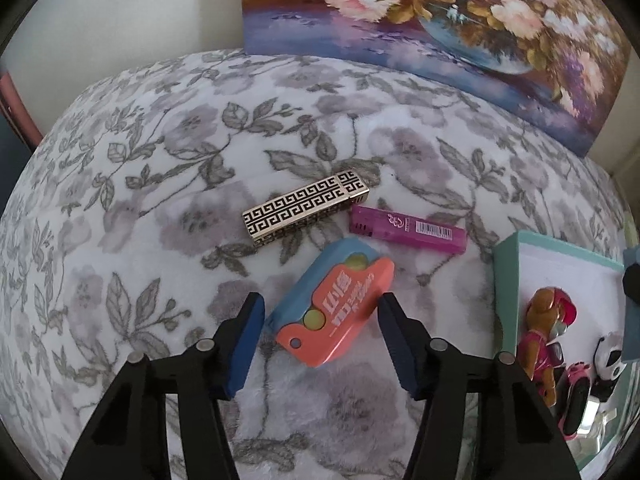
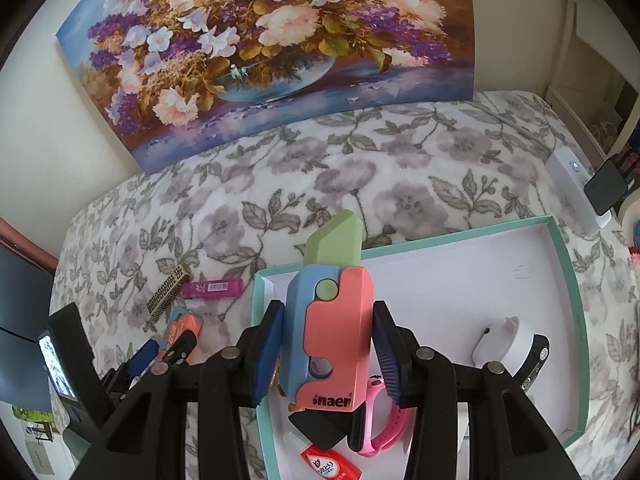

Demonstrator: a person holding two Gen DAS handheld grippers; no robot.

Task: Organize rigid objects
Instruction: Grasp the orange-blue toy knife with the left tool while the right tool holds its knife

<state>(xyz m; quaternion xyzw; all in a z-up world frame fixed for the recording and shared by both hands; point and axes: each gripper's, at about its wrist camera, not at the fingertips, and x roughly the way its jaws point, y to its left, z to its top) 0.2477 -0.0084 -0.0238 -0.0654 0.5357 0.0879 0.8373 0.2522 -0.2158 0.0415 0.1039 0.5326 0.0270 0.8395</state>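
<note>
A coral-and-blue toy cutter (image 1: 332,308) lies on the floral blanket (image 1: 160,200) between the fingers of my left gripper (image 1: 320,300). The jaws are open, with a small gap at the left pad (image 1: 248,336). Just beyond it lie a gold-and-black patterned lighter (image 1: 306,210) and a magenta lighter (image 1: 408,232). My right gripper (image 2: 328,308) is shut on a second coral-and-blue toy cutter (image 2: 328,340) with its green blade out, held above the teal box (image 2: 568,280). In the right wrist view, my left gripper (image 2: 168,344) is at the lower left.
The teal box holds a dog figure (image 1: 544,332), a panda (image 1: 610,360), a pink watch (image 2: 380,432), a red-and-white tube (image 2: 328,464) and a white round device (image 2: 500,340). A flower painting (image 2: 260,40) leans on the back wall. A white power strip (image 2: 572,184) lies at the right.
</note>
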